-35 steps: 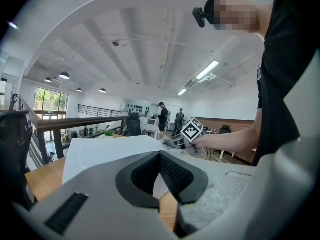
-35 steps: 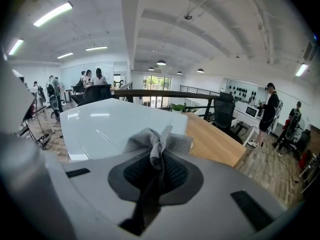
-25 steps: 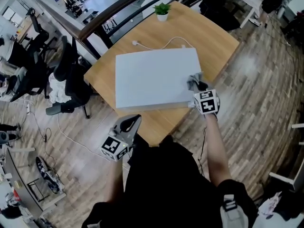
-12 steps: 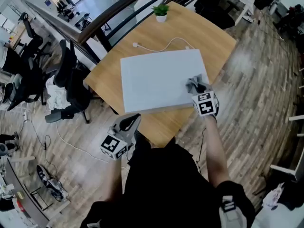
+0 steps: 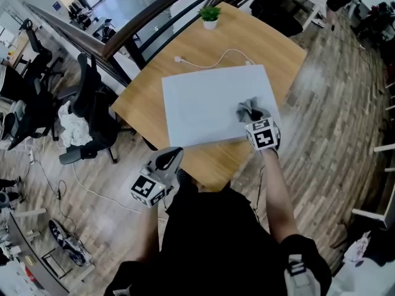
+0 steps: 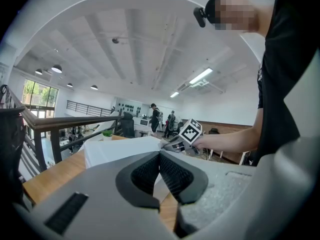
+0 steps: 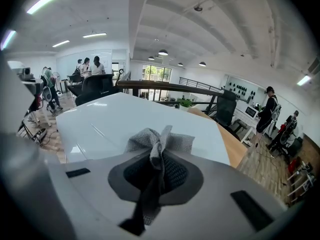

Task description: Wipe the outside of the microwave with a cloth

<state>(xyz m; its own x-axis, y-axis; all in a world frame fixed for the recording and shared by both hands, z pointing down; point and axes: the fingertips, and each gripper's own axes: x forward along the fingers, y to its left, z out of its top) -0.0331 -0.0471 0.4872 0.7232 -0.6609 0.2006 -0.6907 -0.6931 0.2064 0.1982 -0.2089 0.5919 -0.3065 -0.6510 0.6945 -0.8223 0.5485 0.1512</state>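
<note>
Wiping the top of the microwave (image 5: 210, 106) near its front right corner with a cloth (image 5: 248, 109) pinched in the right gripper (image 5: 253, 117), holding the left gripper (image 5: 170, 160) closed and empty before the microwave's front; next, probably sweeping across the top under steady pressure.

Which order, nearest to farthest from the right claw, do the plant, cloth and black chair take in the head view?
1. Cloth: gripped in the right claw, on the microwave.
2. Plant: at the table's far edge.
3. Black chair: off the table, to its left.
</note>
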